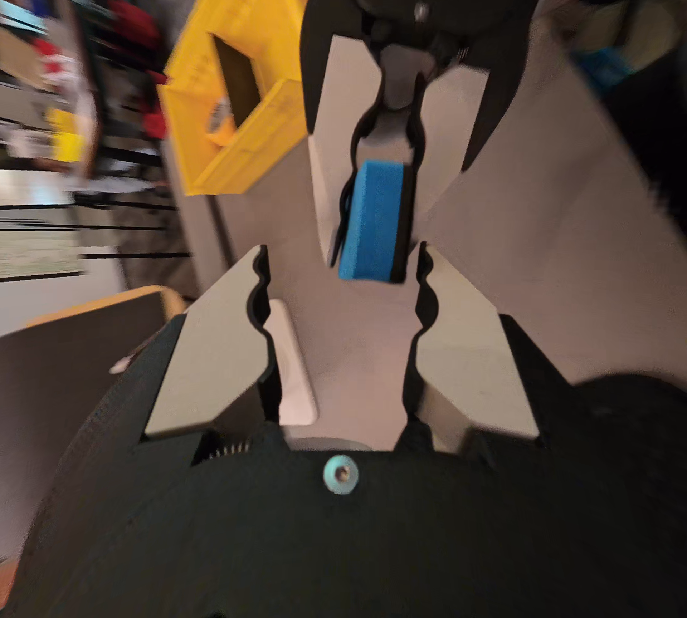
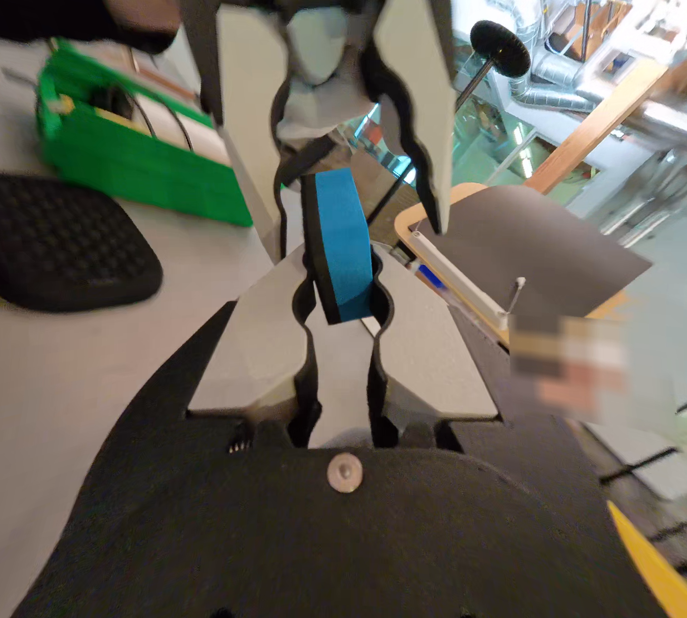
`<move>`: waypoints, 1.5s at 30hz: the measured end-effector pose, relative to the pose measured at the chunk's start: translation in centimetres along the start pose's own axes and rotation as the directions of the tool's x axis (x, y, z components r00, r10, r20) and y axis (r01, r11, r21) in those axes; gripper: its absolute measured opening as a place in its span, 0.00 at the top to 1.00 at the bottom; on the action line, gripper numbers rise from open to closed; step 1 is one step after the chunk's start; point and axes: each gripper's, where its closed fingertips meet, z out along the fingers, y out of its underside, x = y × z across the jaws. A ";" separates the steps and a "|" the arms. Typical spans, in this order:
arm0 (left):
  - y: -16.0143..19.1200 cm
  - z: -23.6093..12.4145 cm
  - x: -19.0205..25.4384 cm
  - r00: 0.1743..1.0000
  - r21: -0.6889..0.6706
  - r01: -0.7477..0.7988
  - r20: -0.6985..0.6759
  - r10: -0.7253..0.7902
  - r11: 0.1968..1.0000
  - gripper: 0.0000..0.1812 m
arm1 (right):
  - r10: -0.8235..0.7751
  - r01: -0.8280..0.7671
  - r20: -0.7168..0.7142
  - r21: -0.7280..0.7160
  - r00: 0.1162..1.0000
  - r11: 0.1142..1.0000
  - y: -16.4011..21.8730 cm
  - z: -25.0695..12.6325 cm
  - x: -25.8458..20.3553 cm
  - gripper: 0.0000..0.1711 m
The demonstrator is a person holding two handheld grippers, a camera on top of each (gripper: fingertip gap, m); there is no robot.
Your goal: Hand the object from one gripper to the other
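**Handover position: blue block between two units**

The right hand-held gripper (image 2: 342, 265) clamps the near end of the blue-and-black foam block (image 2: 342, 247). The block's far end projects between the spread fingers of the left hand-held gripper (image 1: 344, 247), which stands wide and apart from it. A yellow bin (image 1: 238, 80) stands beyond.

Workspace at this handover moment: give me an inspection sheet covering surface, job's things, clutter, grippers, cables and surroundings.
Surface: pale grey table, mostly bare.
Job's things: blue sponge block with black backing, held in the air between the two grippers.
Clutter: green crate, black perforated pad, yellow bin, dark board with wooden rim.
Grippers: right gripper shut on the sponge; left gripper open, fingers apart just short of it.
Cables: black cables in the green crate.
Surroundings: silver ducting behind glass; blurred shelving.
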 end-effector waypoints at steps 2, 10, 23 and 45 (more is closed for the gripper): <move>0.7 -0.4 -1.3 0.982 -0.048 -0.102 0.152 0.109 0.994 0.55 | 0.144 -0.145 0.015 0.063 0.989 0.987 -0.6 -0.5 1.0 0.87; -0.6 -0.8 -3.2 0.795 -0.198 -0.331 0.468 0.386 0.922 0.50 | 0.526 -0.552 0.174 0.187 0.832 0.812 -1.3 -1.4 2.6 0.87; -2.5 -0.4 -4.4 0.629 -0.283 -0.429 0.588 0.509 0.858 0.50 | 0.570 -0.595 0.174 0.198 0.803 0.779 -1.0 -1.9 3.5 0.87; -3.4 0.0 -6.2 0.507 -0.352 -0.455 0.653 0.563 0.818 0.47 | 0.619 -0.644 0.182 0.253 0.764 0.721 -1.1 -3.2 5.3 0.87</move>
